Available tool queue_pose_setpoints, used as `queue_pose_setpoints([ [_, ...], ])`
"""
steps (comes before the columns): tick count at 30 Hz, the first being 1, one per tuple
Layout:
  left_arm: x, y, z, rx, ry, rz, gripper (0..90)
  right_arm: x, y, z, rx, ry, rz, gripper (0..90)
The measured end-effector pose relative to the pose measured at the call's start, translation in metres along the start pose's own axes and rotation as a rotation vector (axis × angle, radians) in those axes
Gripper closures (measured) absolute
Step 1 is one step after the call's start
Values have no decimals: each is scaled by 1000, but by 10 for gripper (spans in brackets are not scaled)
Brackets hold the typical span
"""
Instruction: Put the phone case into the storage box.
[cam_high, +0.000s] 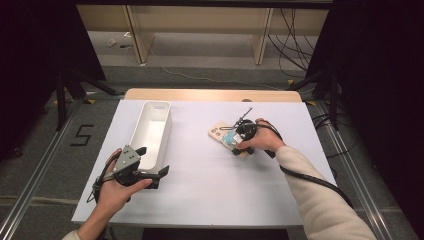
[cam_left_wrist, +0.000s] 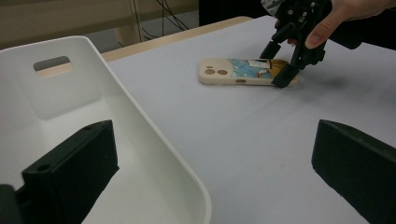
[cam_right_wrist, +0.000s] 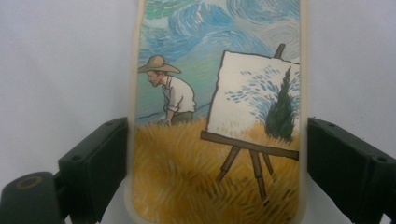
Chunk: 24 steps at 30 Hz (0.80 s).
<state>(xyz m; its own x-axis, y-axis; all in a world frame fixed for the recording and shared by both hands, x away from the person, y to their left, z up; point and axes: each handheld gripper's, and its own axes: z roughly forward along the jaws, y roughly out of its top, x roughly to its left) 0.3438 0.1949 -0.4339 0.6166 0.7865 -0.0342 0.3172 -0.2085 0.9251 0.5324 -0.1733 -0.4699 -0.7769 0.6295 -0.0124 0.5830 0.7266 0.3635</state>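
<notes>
We hold the left tool (cam_high: 153, 169) low with jaws wide apart; our right tool (cam_high: 239, 141) (arm stretched forward) tips downward, jaws nearly closed.

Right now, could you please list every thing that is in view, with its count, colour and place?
phone case: one, beige with a blue and yellow painting, lying flat on the table right of the middle, between the jaws of the right tool.
bin: one, white, long, on the left part of the table, nothing inside.
table: one, white top with a wooden far edge.
shelf: one, light wood, behind the table.
cables: several, black, on the floor at the back right.
left tool: one, black, jaws open, near the bin's near end.
right tool: one, black, jaws on either side of the phone case.
</notes>
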Motion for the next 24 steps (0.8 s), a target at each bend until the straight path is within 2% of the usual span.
queue_pose_setpoints([
  [11,0,0,0,0,0,1,0,0,-4,-2,-32,13,27,120],
  [18,-1,0,0,0,1,2,0,0,-9,-5,-77,25,44,121],
  [24,-1,0,1,-1,1,3,0,0,-16,-14,-144,30,40,121],
])
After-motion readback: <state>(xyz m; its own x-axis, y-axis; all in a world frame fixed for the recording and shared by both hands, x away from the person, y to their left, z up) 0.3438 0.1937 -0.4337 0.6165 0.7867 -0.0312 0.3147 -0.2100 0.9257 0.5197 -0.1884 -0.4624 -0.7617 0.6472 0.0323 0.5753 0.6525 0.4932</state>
